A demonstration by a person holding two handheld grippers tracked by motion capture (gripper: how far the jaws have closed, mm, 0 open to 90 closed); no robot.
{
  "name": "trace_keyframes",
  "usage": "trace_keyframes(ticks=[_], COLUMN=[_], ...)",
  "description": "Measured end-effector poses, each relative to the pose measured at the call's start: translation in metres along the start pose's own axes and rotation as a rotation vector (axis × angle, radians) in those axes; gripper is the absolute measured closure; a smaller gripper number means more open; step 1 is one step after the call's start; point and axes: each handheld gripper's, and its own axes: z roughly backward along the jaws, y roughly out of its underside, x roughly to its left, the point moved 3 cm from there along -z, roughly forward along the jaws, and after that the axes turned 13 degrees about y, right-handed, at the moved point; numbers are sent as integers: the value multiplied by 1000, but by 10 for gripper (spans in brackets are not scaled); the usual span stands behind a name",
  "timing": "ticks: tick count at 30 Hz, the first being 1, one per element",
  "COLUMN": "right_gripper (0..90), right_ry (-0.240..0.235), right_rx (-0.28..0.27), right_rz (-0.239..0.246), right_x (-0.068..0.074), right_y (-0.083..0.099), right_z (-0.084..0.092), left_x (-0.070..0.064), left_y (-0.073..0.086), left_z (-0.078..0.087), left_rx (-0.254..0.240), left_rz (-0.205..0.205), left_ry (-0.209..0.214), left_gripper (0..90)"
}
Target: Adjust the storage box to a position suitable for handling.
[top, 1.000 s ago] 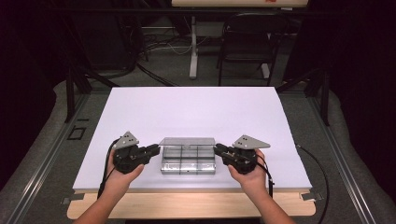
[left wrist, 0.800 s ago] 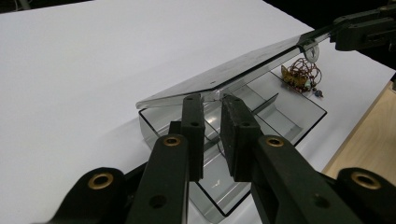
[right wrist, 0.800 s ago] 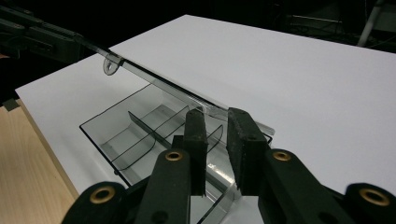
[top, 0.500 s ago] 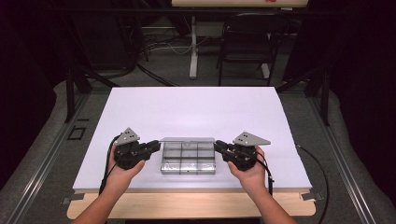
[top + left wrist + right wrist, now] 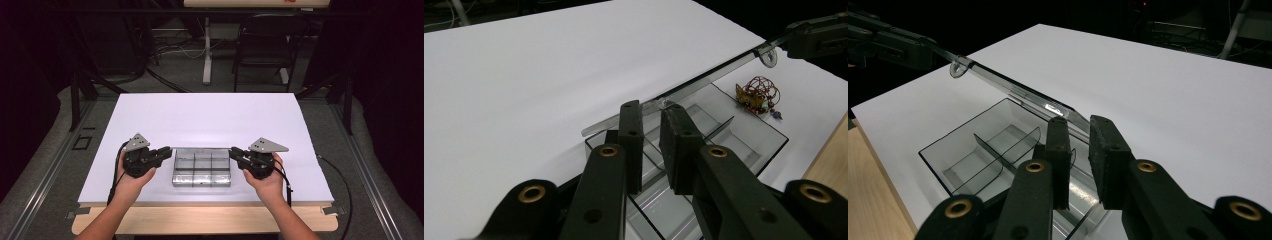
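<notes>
- Since a second ago little has changed that I can see: the clear plastic box [image 5: 202,167] lies in the same spot near the front edge of the table [image 5: 210,115], and both hands have barely shifted beside it.
- My left tongs [image 5: 167,150] sit at the box's left end, pressed nearly together on the corner of the lid [image 5: 704,80], a thin clear sheet raised along the box's far side. The left gripper view shows the pads [image 5: 631,130] close on either side of that edge.
- My right tongs [image 5: 233,151] pinch the lid at the box's right end in the same way; the pads [image 5: 1100,145] stand close on either side of it.
- Beyond the box in the left gripper view lies a small tangle of wire on a bit of circuit board [image 5: 758,95], too small to read clearly.
- The box's near end is hidden behind the tongs in both gripper views.
- The table is white with a wooden front strip [image 5: 200,220]; behind it a dark room, grey floor, a chair [image 5: 265,50] and loose cables.
</notes>
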Motion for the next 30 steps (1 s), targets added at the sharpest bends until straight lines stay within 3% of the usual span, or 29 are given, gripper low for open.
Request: trace_keyframes(ticks=[30], right_gripper=[789], right_ry=[9], right_rx=[3], right_rz=[-16], right_x=[-5], right_y=[-10], right_z=[-8], left_x=[8], left_y=[-10], left_z=[-4], left_rx=[-15], left_rz=[19], left_ry=[-6], left_gripper=[799])
